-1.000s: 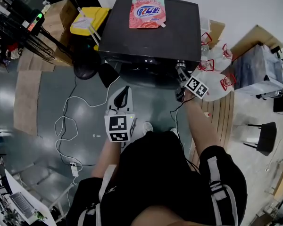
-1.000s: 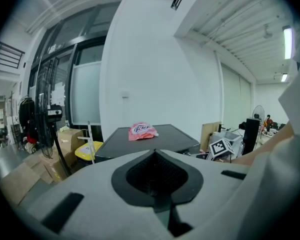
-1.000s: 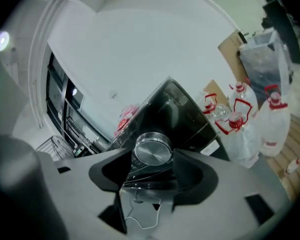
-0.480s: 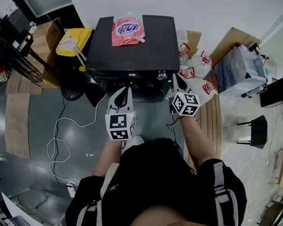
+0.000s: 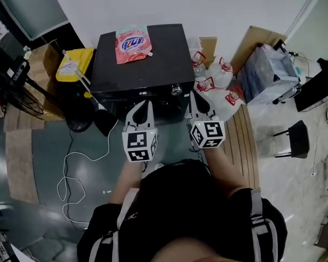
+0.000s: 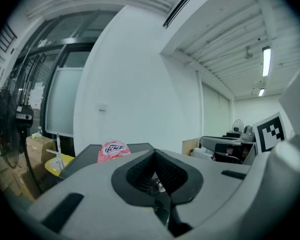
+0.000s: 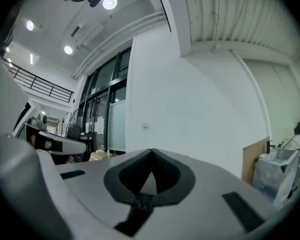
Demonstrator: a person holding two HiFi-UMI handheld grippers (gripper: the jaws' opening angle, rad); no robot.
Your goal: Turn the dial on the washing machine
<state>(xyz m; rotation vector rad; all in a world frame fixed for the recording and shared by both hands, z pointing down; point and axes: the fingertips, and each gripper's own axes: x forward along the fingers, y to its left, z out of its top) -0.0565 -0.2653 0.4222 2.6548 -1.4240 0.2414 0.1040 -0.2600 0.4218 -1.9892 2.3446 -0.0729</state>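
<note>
The black washing machine (image 5: 153, 64) stands against the white wall, with its silver dial (image 5: 176, 90) at the right of the front panel. A pink detergent pouch (image 5: 133, 44) lies on its lid and also shows in the left gripper view as the pouch (image 6: 113, 150). My left gripper (image 5: 142, 105) hangs shut and holds nothing in front of the panel's middle. My right gripper (image 5: 197, 99) is shut and holds nothing, a little below and right of the dial and clear of it. In both gripper views the jaws meet at their tips: left gripper (image 6: 154, 152), right gripper (image 7: 151, 152).
A yellow bucket (image 5: 71, 64) stands left of the machine. White bags with red print (image 5: 216, 83), cardboard (image 5: 257, 40) and a grey crate (image 5: 268, 72) crowd its right side. Wooden boards (image 5: 243, 141) and a black chair (image 5: 295, 138) are at the right. A white cable (image 5: 71, 168) runs over the floor.
My right gripper has left the dial, drawn back toward the person and closed. It now sits level with the left gripper. The head has lifted, so the machine looks farther off.
</note>
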